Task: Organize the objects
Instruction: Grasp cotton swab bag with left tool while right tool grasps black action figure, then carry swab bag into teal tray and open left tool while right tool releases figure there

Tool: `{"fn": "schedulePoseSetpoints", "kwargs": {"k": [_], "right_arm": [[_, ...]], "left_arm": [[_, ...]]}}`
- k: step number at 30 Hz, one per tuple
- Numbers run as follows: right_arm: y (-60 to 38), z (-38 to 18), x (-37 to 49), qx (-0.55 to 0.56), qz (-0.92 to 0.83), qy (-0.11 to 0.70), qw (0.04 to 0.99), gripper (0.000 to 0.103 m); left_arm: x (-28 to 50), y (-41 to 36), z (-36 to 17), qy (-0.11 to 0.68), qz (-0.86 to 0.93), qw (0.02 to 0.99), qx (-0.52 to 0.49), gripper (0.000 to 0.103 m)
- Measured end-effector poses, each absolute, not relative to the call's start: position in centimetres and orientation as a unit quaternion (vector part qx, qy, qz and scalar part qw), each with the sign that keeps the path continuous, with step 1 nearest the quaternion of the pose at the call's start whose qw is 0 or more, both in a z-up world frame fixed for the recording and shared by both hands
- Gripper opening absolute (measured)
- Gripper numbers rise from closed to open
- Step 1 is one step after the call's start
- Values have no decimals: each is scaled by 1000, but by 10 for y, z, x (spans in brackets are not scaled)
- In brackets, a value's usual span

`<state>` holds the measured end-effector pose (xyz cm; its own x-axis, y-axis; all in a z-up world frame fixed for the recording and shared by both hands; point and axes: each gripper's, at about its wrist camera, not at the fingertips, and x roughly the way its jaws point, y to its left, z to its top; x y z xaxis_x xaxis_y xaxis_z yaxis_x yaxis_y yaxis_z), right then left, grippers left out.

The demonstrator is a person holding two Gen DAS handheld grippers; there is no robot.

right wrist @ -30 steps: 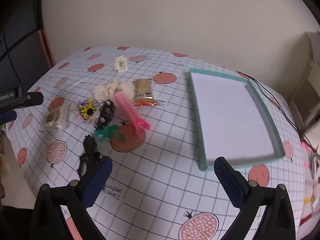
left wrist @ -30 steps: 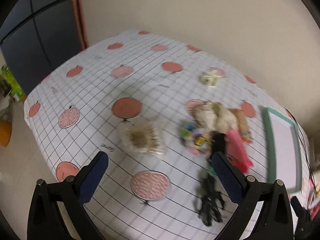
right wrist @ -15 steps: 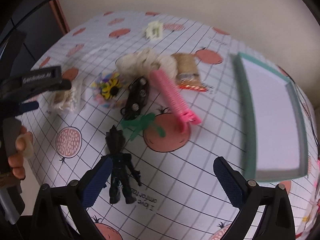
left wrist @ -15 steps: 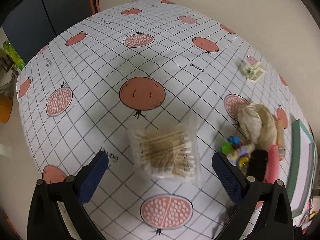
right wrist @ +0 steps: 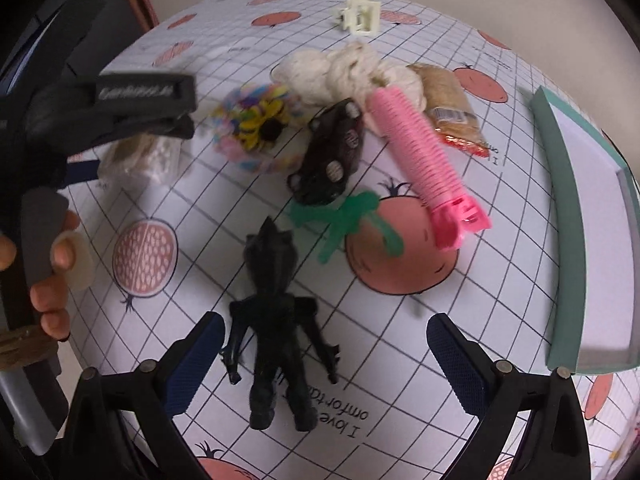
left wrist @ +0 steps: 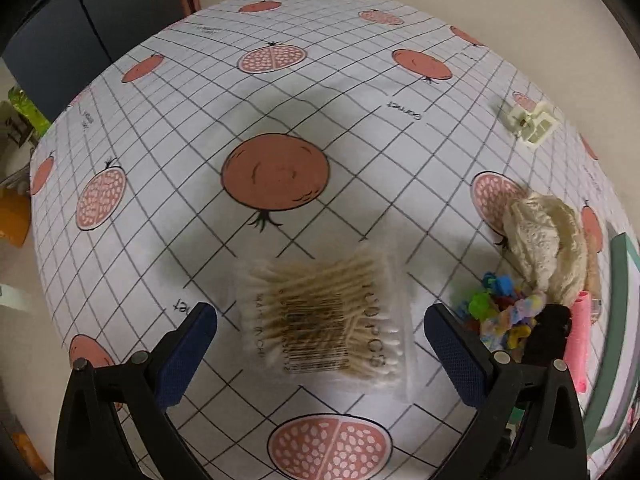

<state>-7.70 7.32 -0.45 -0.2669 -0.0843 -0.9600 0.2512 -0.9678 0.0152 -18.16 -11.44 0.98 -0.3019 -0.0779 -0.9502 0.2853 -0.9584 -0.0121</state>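
both jaws gape empty: left gripper over cotton swabs, right gripper over figurine

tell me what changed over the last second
Both tools came down toward the table. The left tool closed in on the cotton swab pack, which now lies between its open fingers. The right tool swung left from the tray to hang over the black figure, also open. Nothing is gripped yet, and the objects lie where they were.

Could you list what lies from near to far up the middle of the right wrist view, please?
Black action figure → green bow → black toy car → cream cloth bundle → pale hair clip.
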Motion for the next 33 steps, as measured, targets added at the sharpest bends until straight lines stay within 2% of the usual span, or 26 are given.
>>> {"fn": "schedulePoseSetpoints", "kwargs": {"k": [4,6,7,8,10,12,26,33], "right_arm": [[74,-8,-72,599,-790,78,105,97],[76,-7,-71,600,-789,73,111,85],[78,-6,-70,600,-789,70,114,83],[79,-5,-69,599,-790,67,114,80],[83,-3,-67,599,-790,63,116,72],[87,-2,-65,601,-788,58,122,57],[143,15,-46,591,-798,35,113,57],[156,50,-47,572,-815,12,96,57]], "left_arm": [[-180,-116,9,85,-803,117,578,99],[-178,-121,10,104,-800,116,579,86],[-178,-123,10,113,-797,116,582,83],[-176,-126,9,127,-793,114,585,75],[-174,-127,8,131,-793,116,584,70],[-172,-127,9,130,-793,113,585,66],[-154,-129,23,146,-793,116,580,60],[-144,-112,35,157,-814,108,549,59]]}}
